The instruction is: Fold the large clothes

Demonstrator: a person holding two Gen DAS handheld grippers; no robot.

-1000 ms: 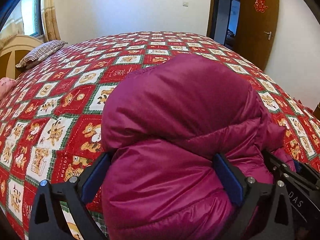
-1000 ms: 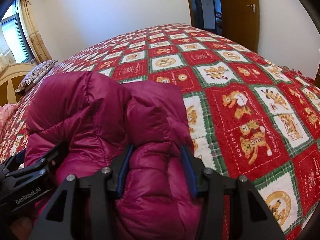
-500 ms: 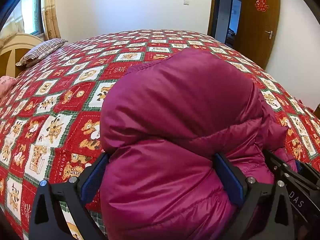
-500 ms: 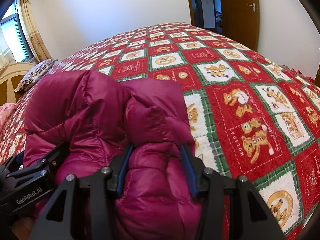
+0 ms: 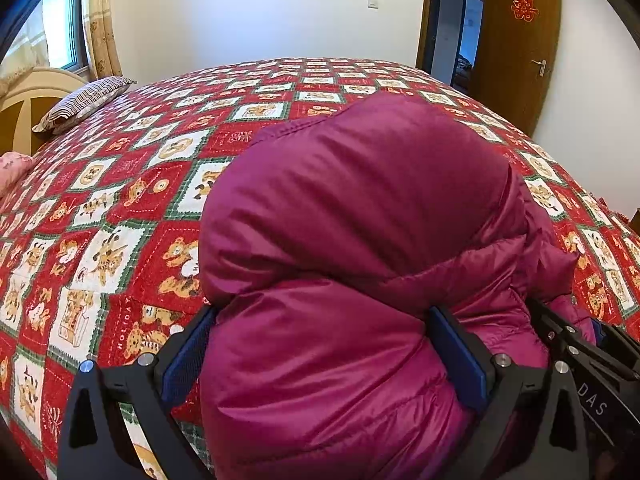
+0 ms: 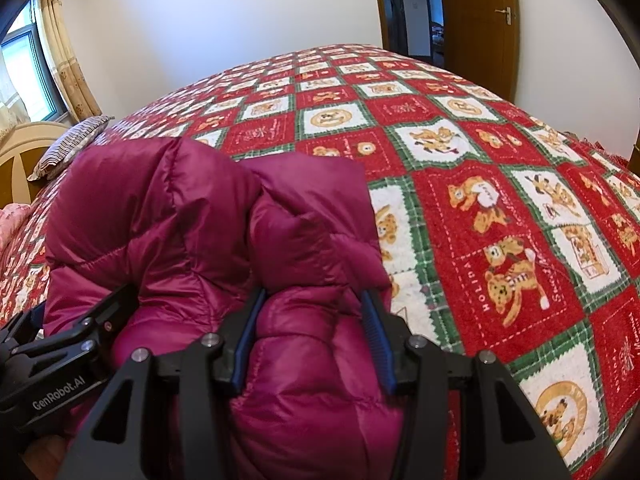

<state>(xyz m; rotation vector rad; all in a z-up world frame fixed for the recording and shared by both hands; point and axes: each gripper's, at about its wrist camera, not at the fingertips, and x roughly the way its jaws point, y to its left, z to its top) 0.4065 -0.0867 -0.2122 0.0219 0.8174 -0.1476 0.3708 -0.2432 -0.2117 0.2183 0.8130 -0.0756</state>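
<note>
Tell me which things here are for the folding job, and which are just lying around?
For the job:
puffy purple jacket
left gripper, clamped on it
right gripper, clamped on it
bedspread underneath

Just lying around:
striped pillow
pink cloth
curtain
door

One magenta puffer jacket, one bed with one patchwork quilt, one striped pillow, two tools, one brown door.

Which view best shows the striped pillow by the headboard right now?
Left wrist view: the striped pillow lies larger and clearer, top left on the bedspread. The right wrist view shows it smaller, at the left edge.
</note>
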